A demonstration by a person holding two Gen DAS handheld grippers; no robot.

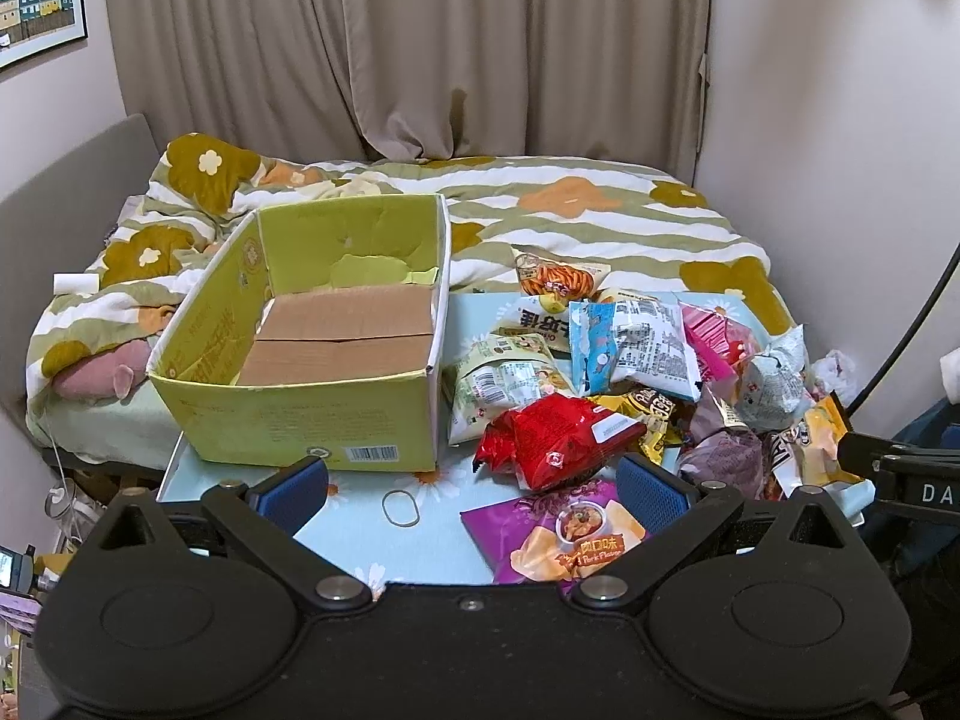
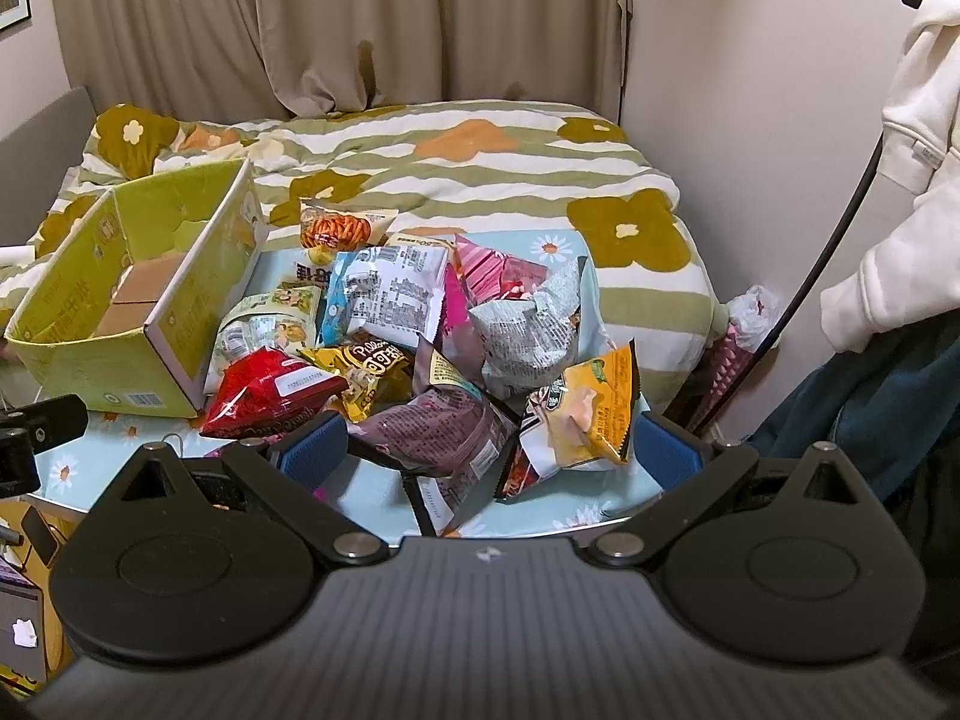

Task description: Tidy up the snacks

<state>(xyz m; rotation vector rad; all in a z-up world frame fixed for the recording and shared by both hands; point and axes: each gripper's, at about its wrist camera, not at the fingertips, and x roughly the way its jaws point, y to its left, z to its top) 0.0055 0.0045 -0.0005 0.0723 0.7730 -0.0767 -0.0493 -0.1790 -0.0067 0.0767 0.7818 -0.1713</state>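
One open-topped cardboard box (image 1: 312, 360), glossy yellow-green outside, plain brown flaps on its floor, inner paper torn at the far wall, nothing inside; standing at the left of a pale blue daisy-print worktop (image 1: 360, 492). Just right of it, one loose heap of crinkled foil and plastic snack packets (image 2: 420, 348), overlapping, too tangled for an exact count: one shiny red puffed bag (image 1: 555, 441), one flat purple chip packet (image 1: 561, 534) nearest the left tool, one yellow-and-white packet (image 2: 585, 420), one dull mauve bag (image 2: 444, 429), one orange-striped packet (image 1: 558, 276) at the far edge. One thin rubber band (image 1: 401, 507), oval, lying flat on the worktop. Left tool (image 1: 474, 492) released, blue ribbed pads wide apart, gripping nothing. Right tool (image 2: 489, 450) likewise spread open above the heap, nothing between the pads. Behind, a bed with one soft flower-patterned quilt (image 1: 570, 210).
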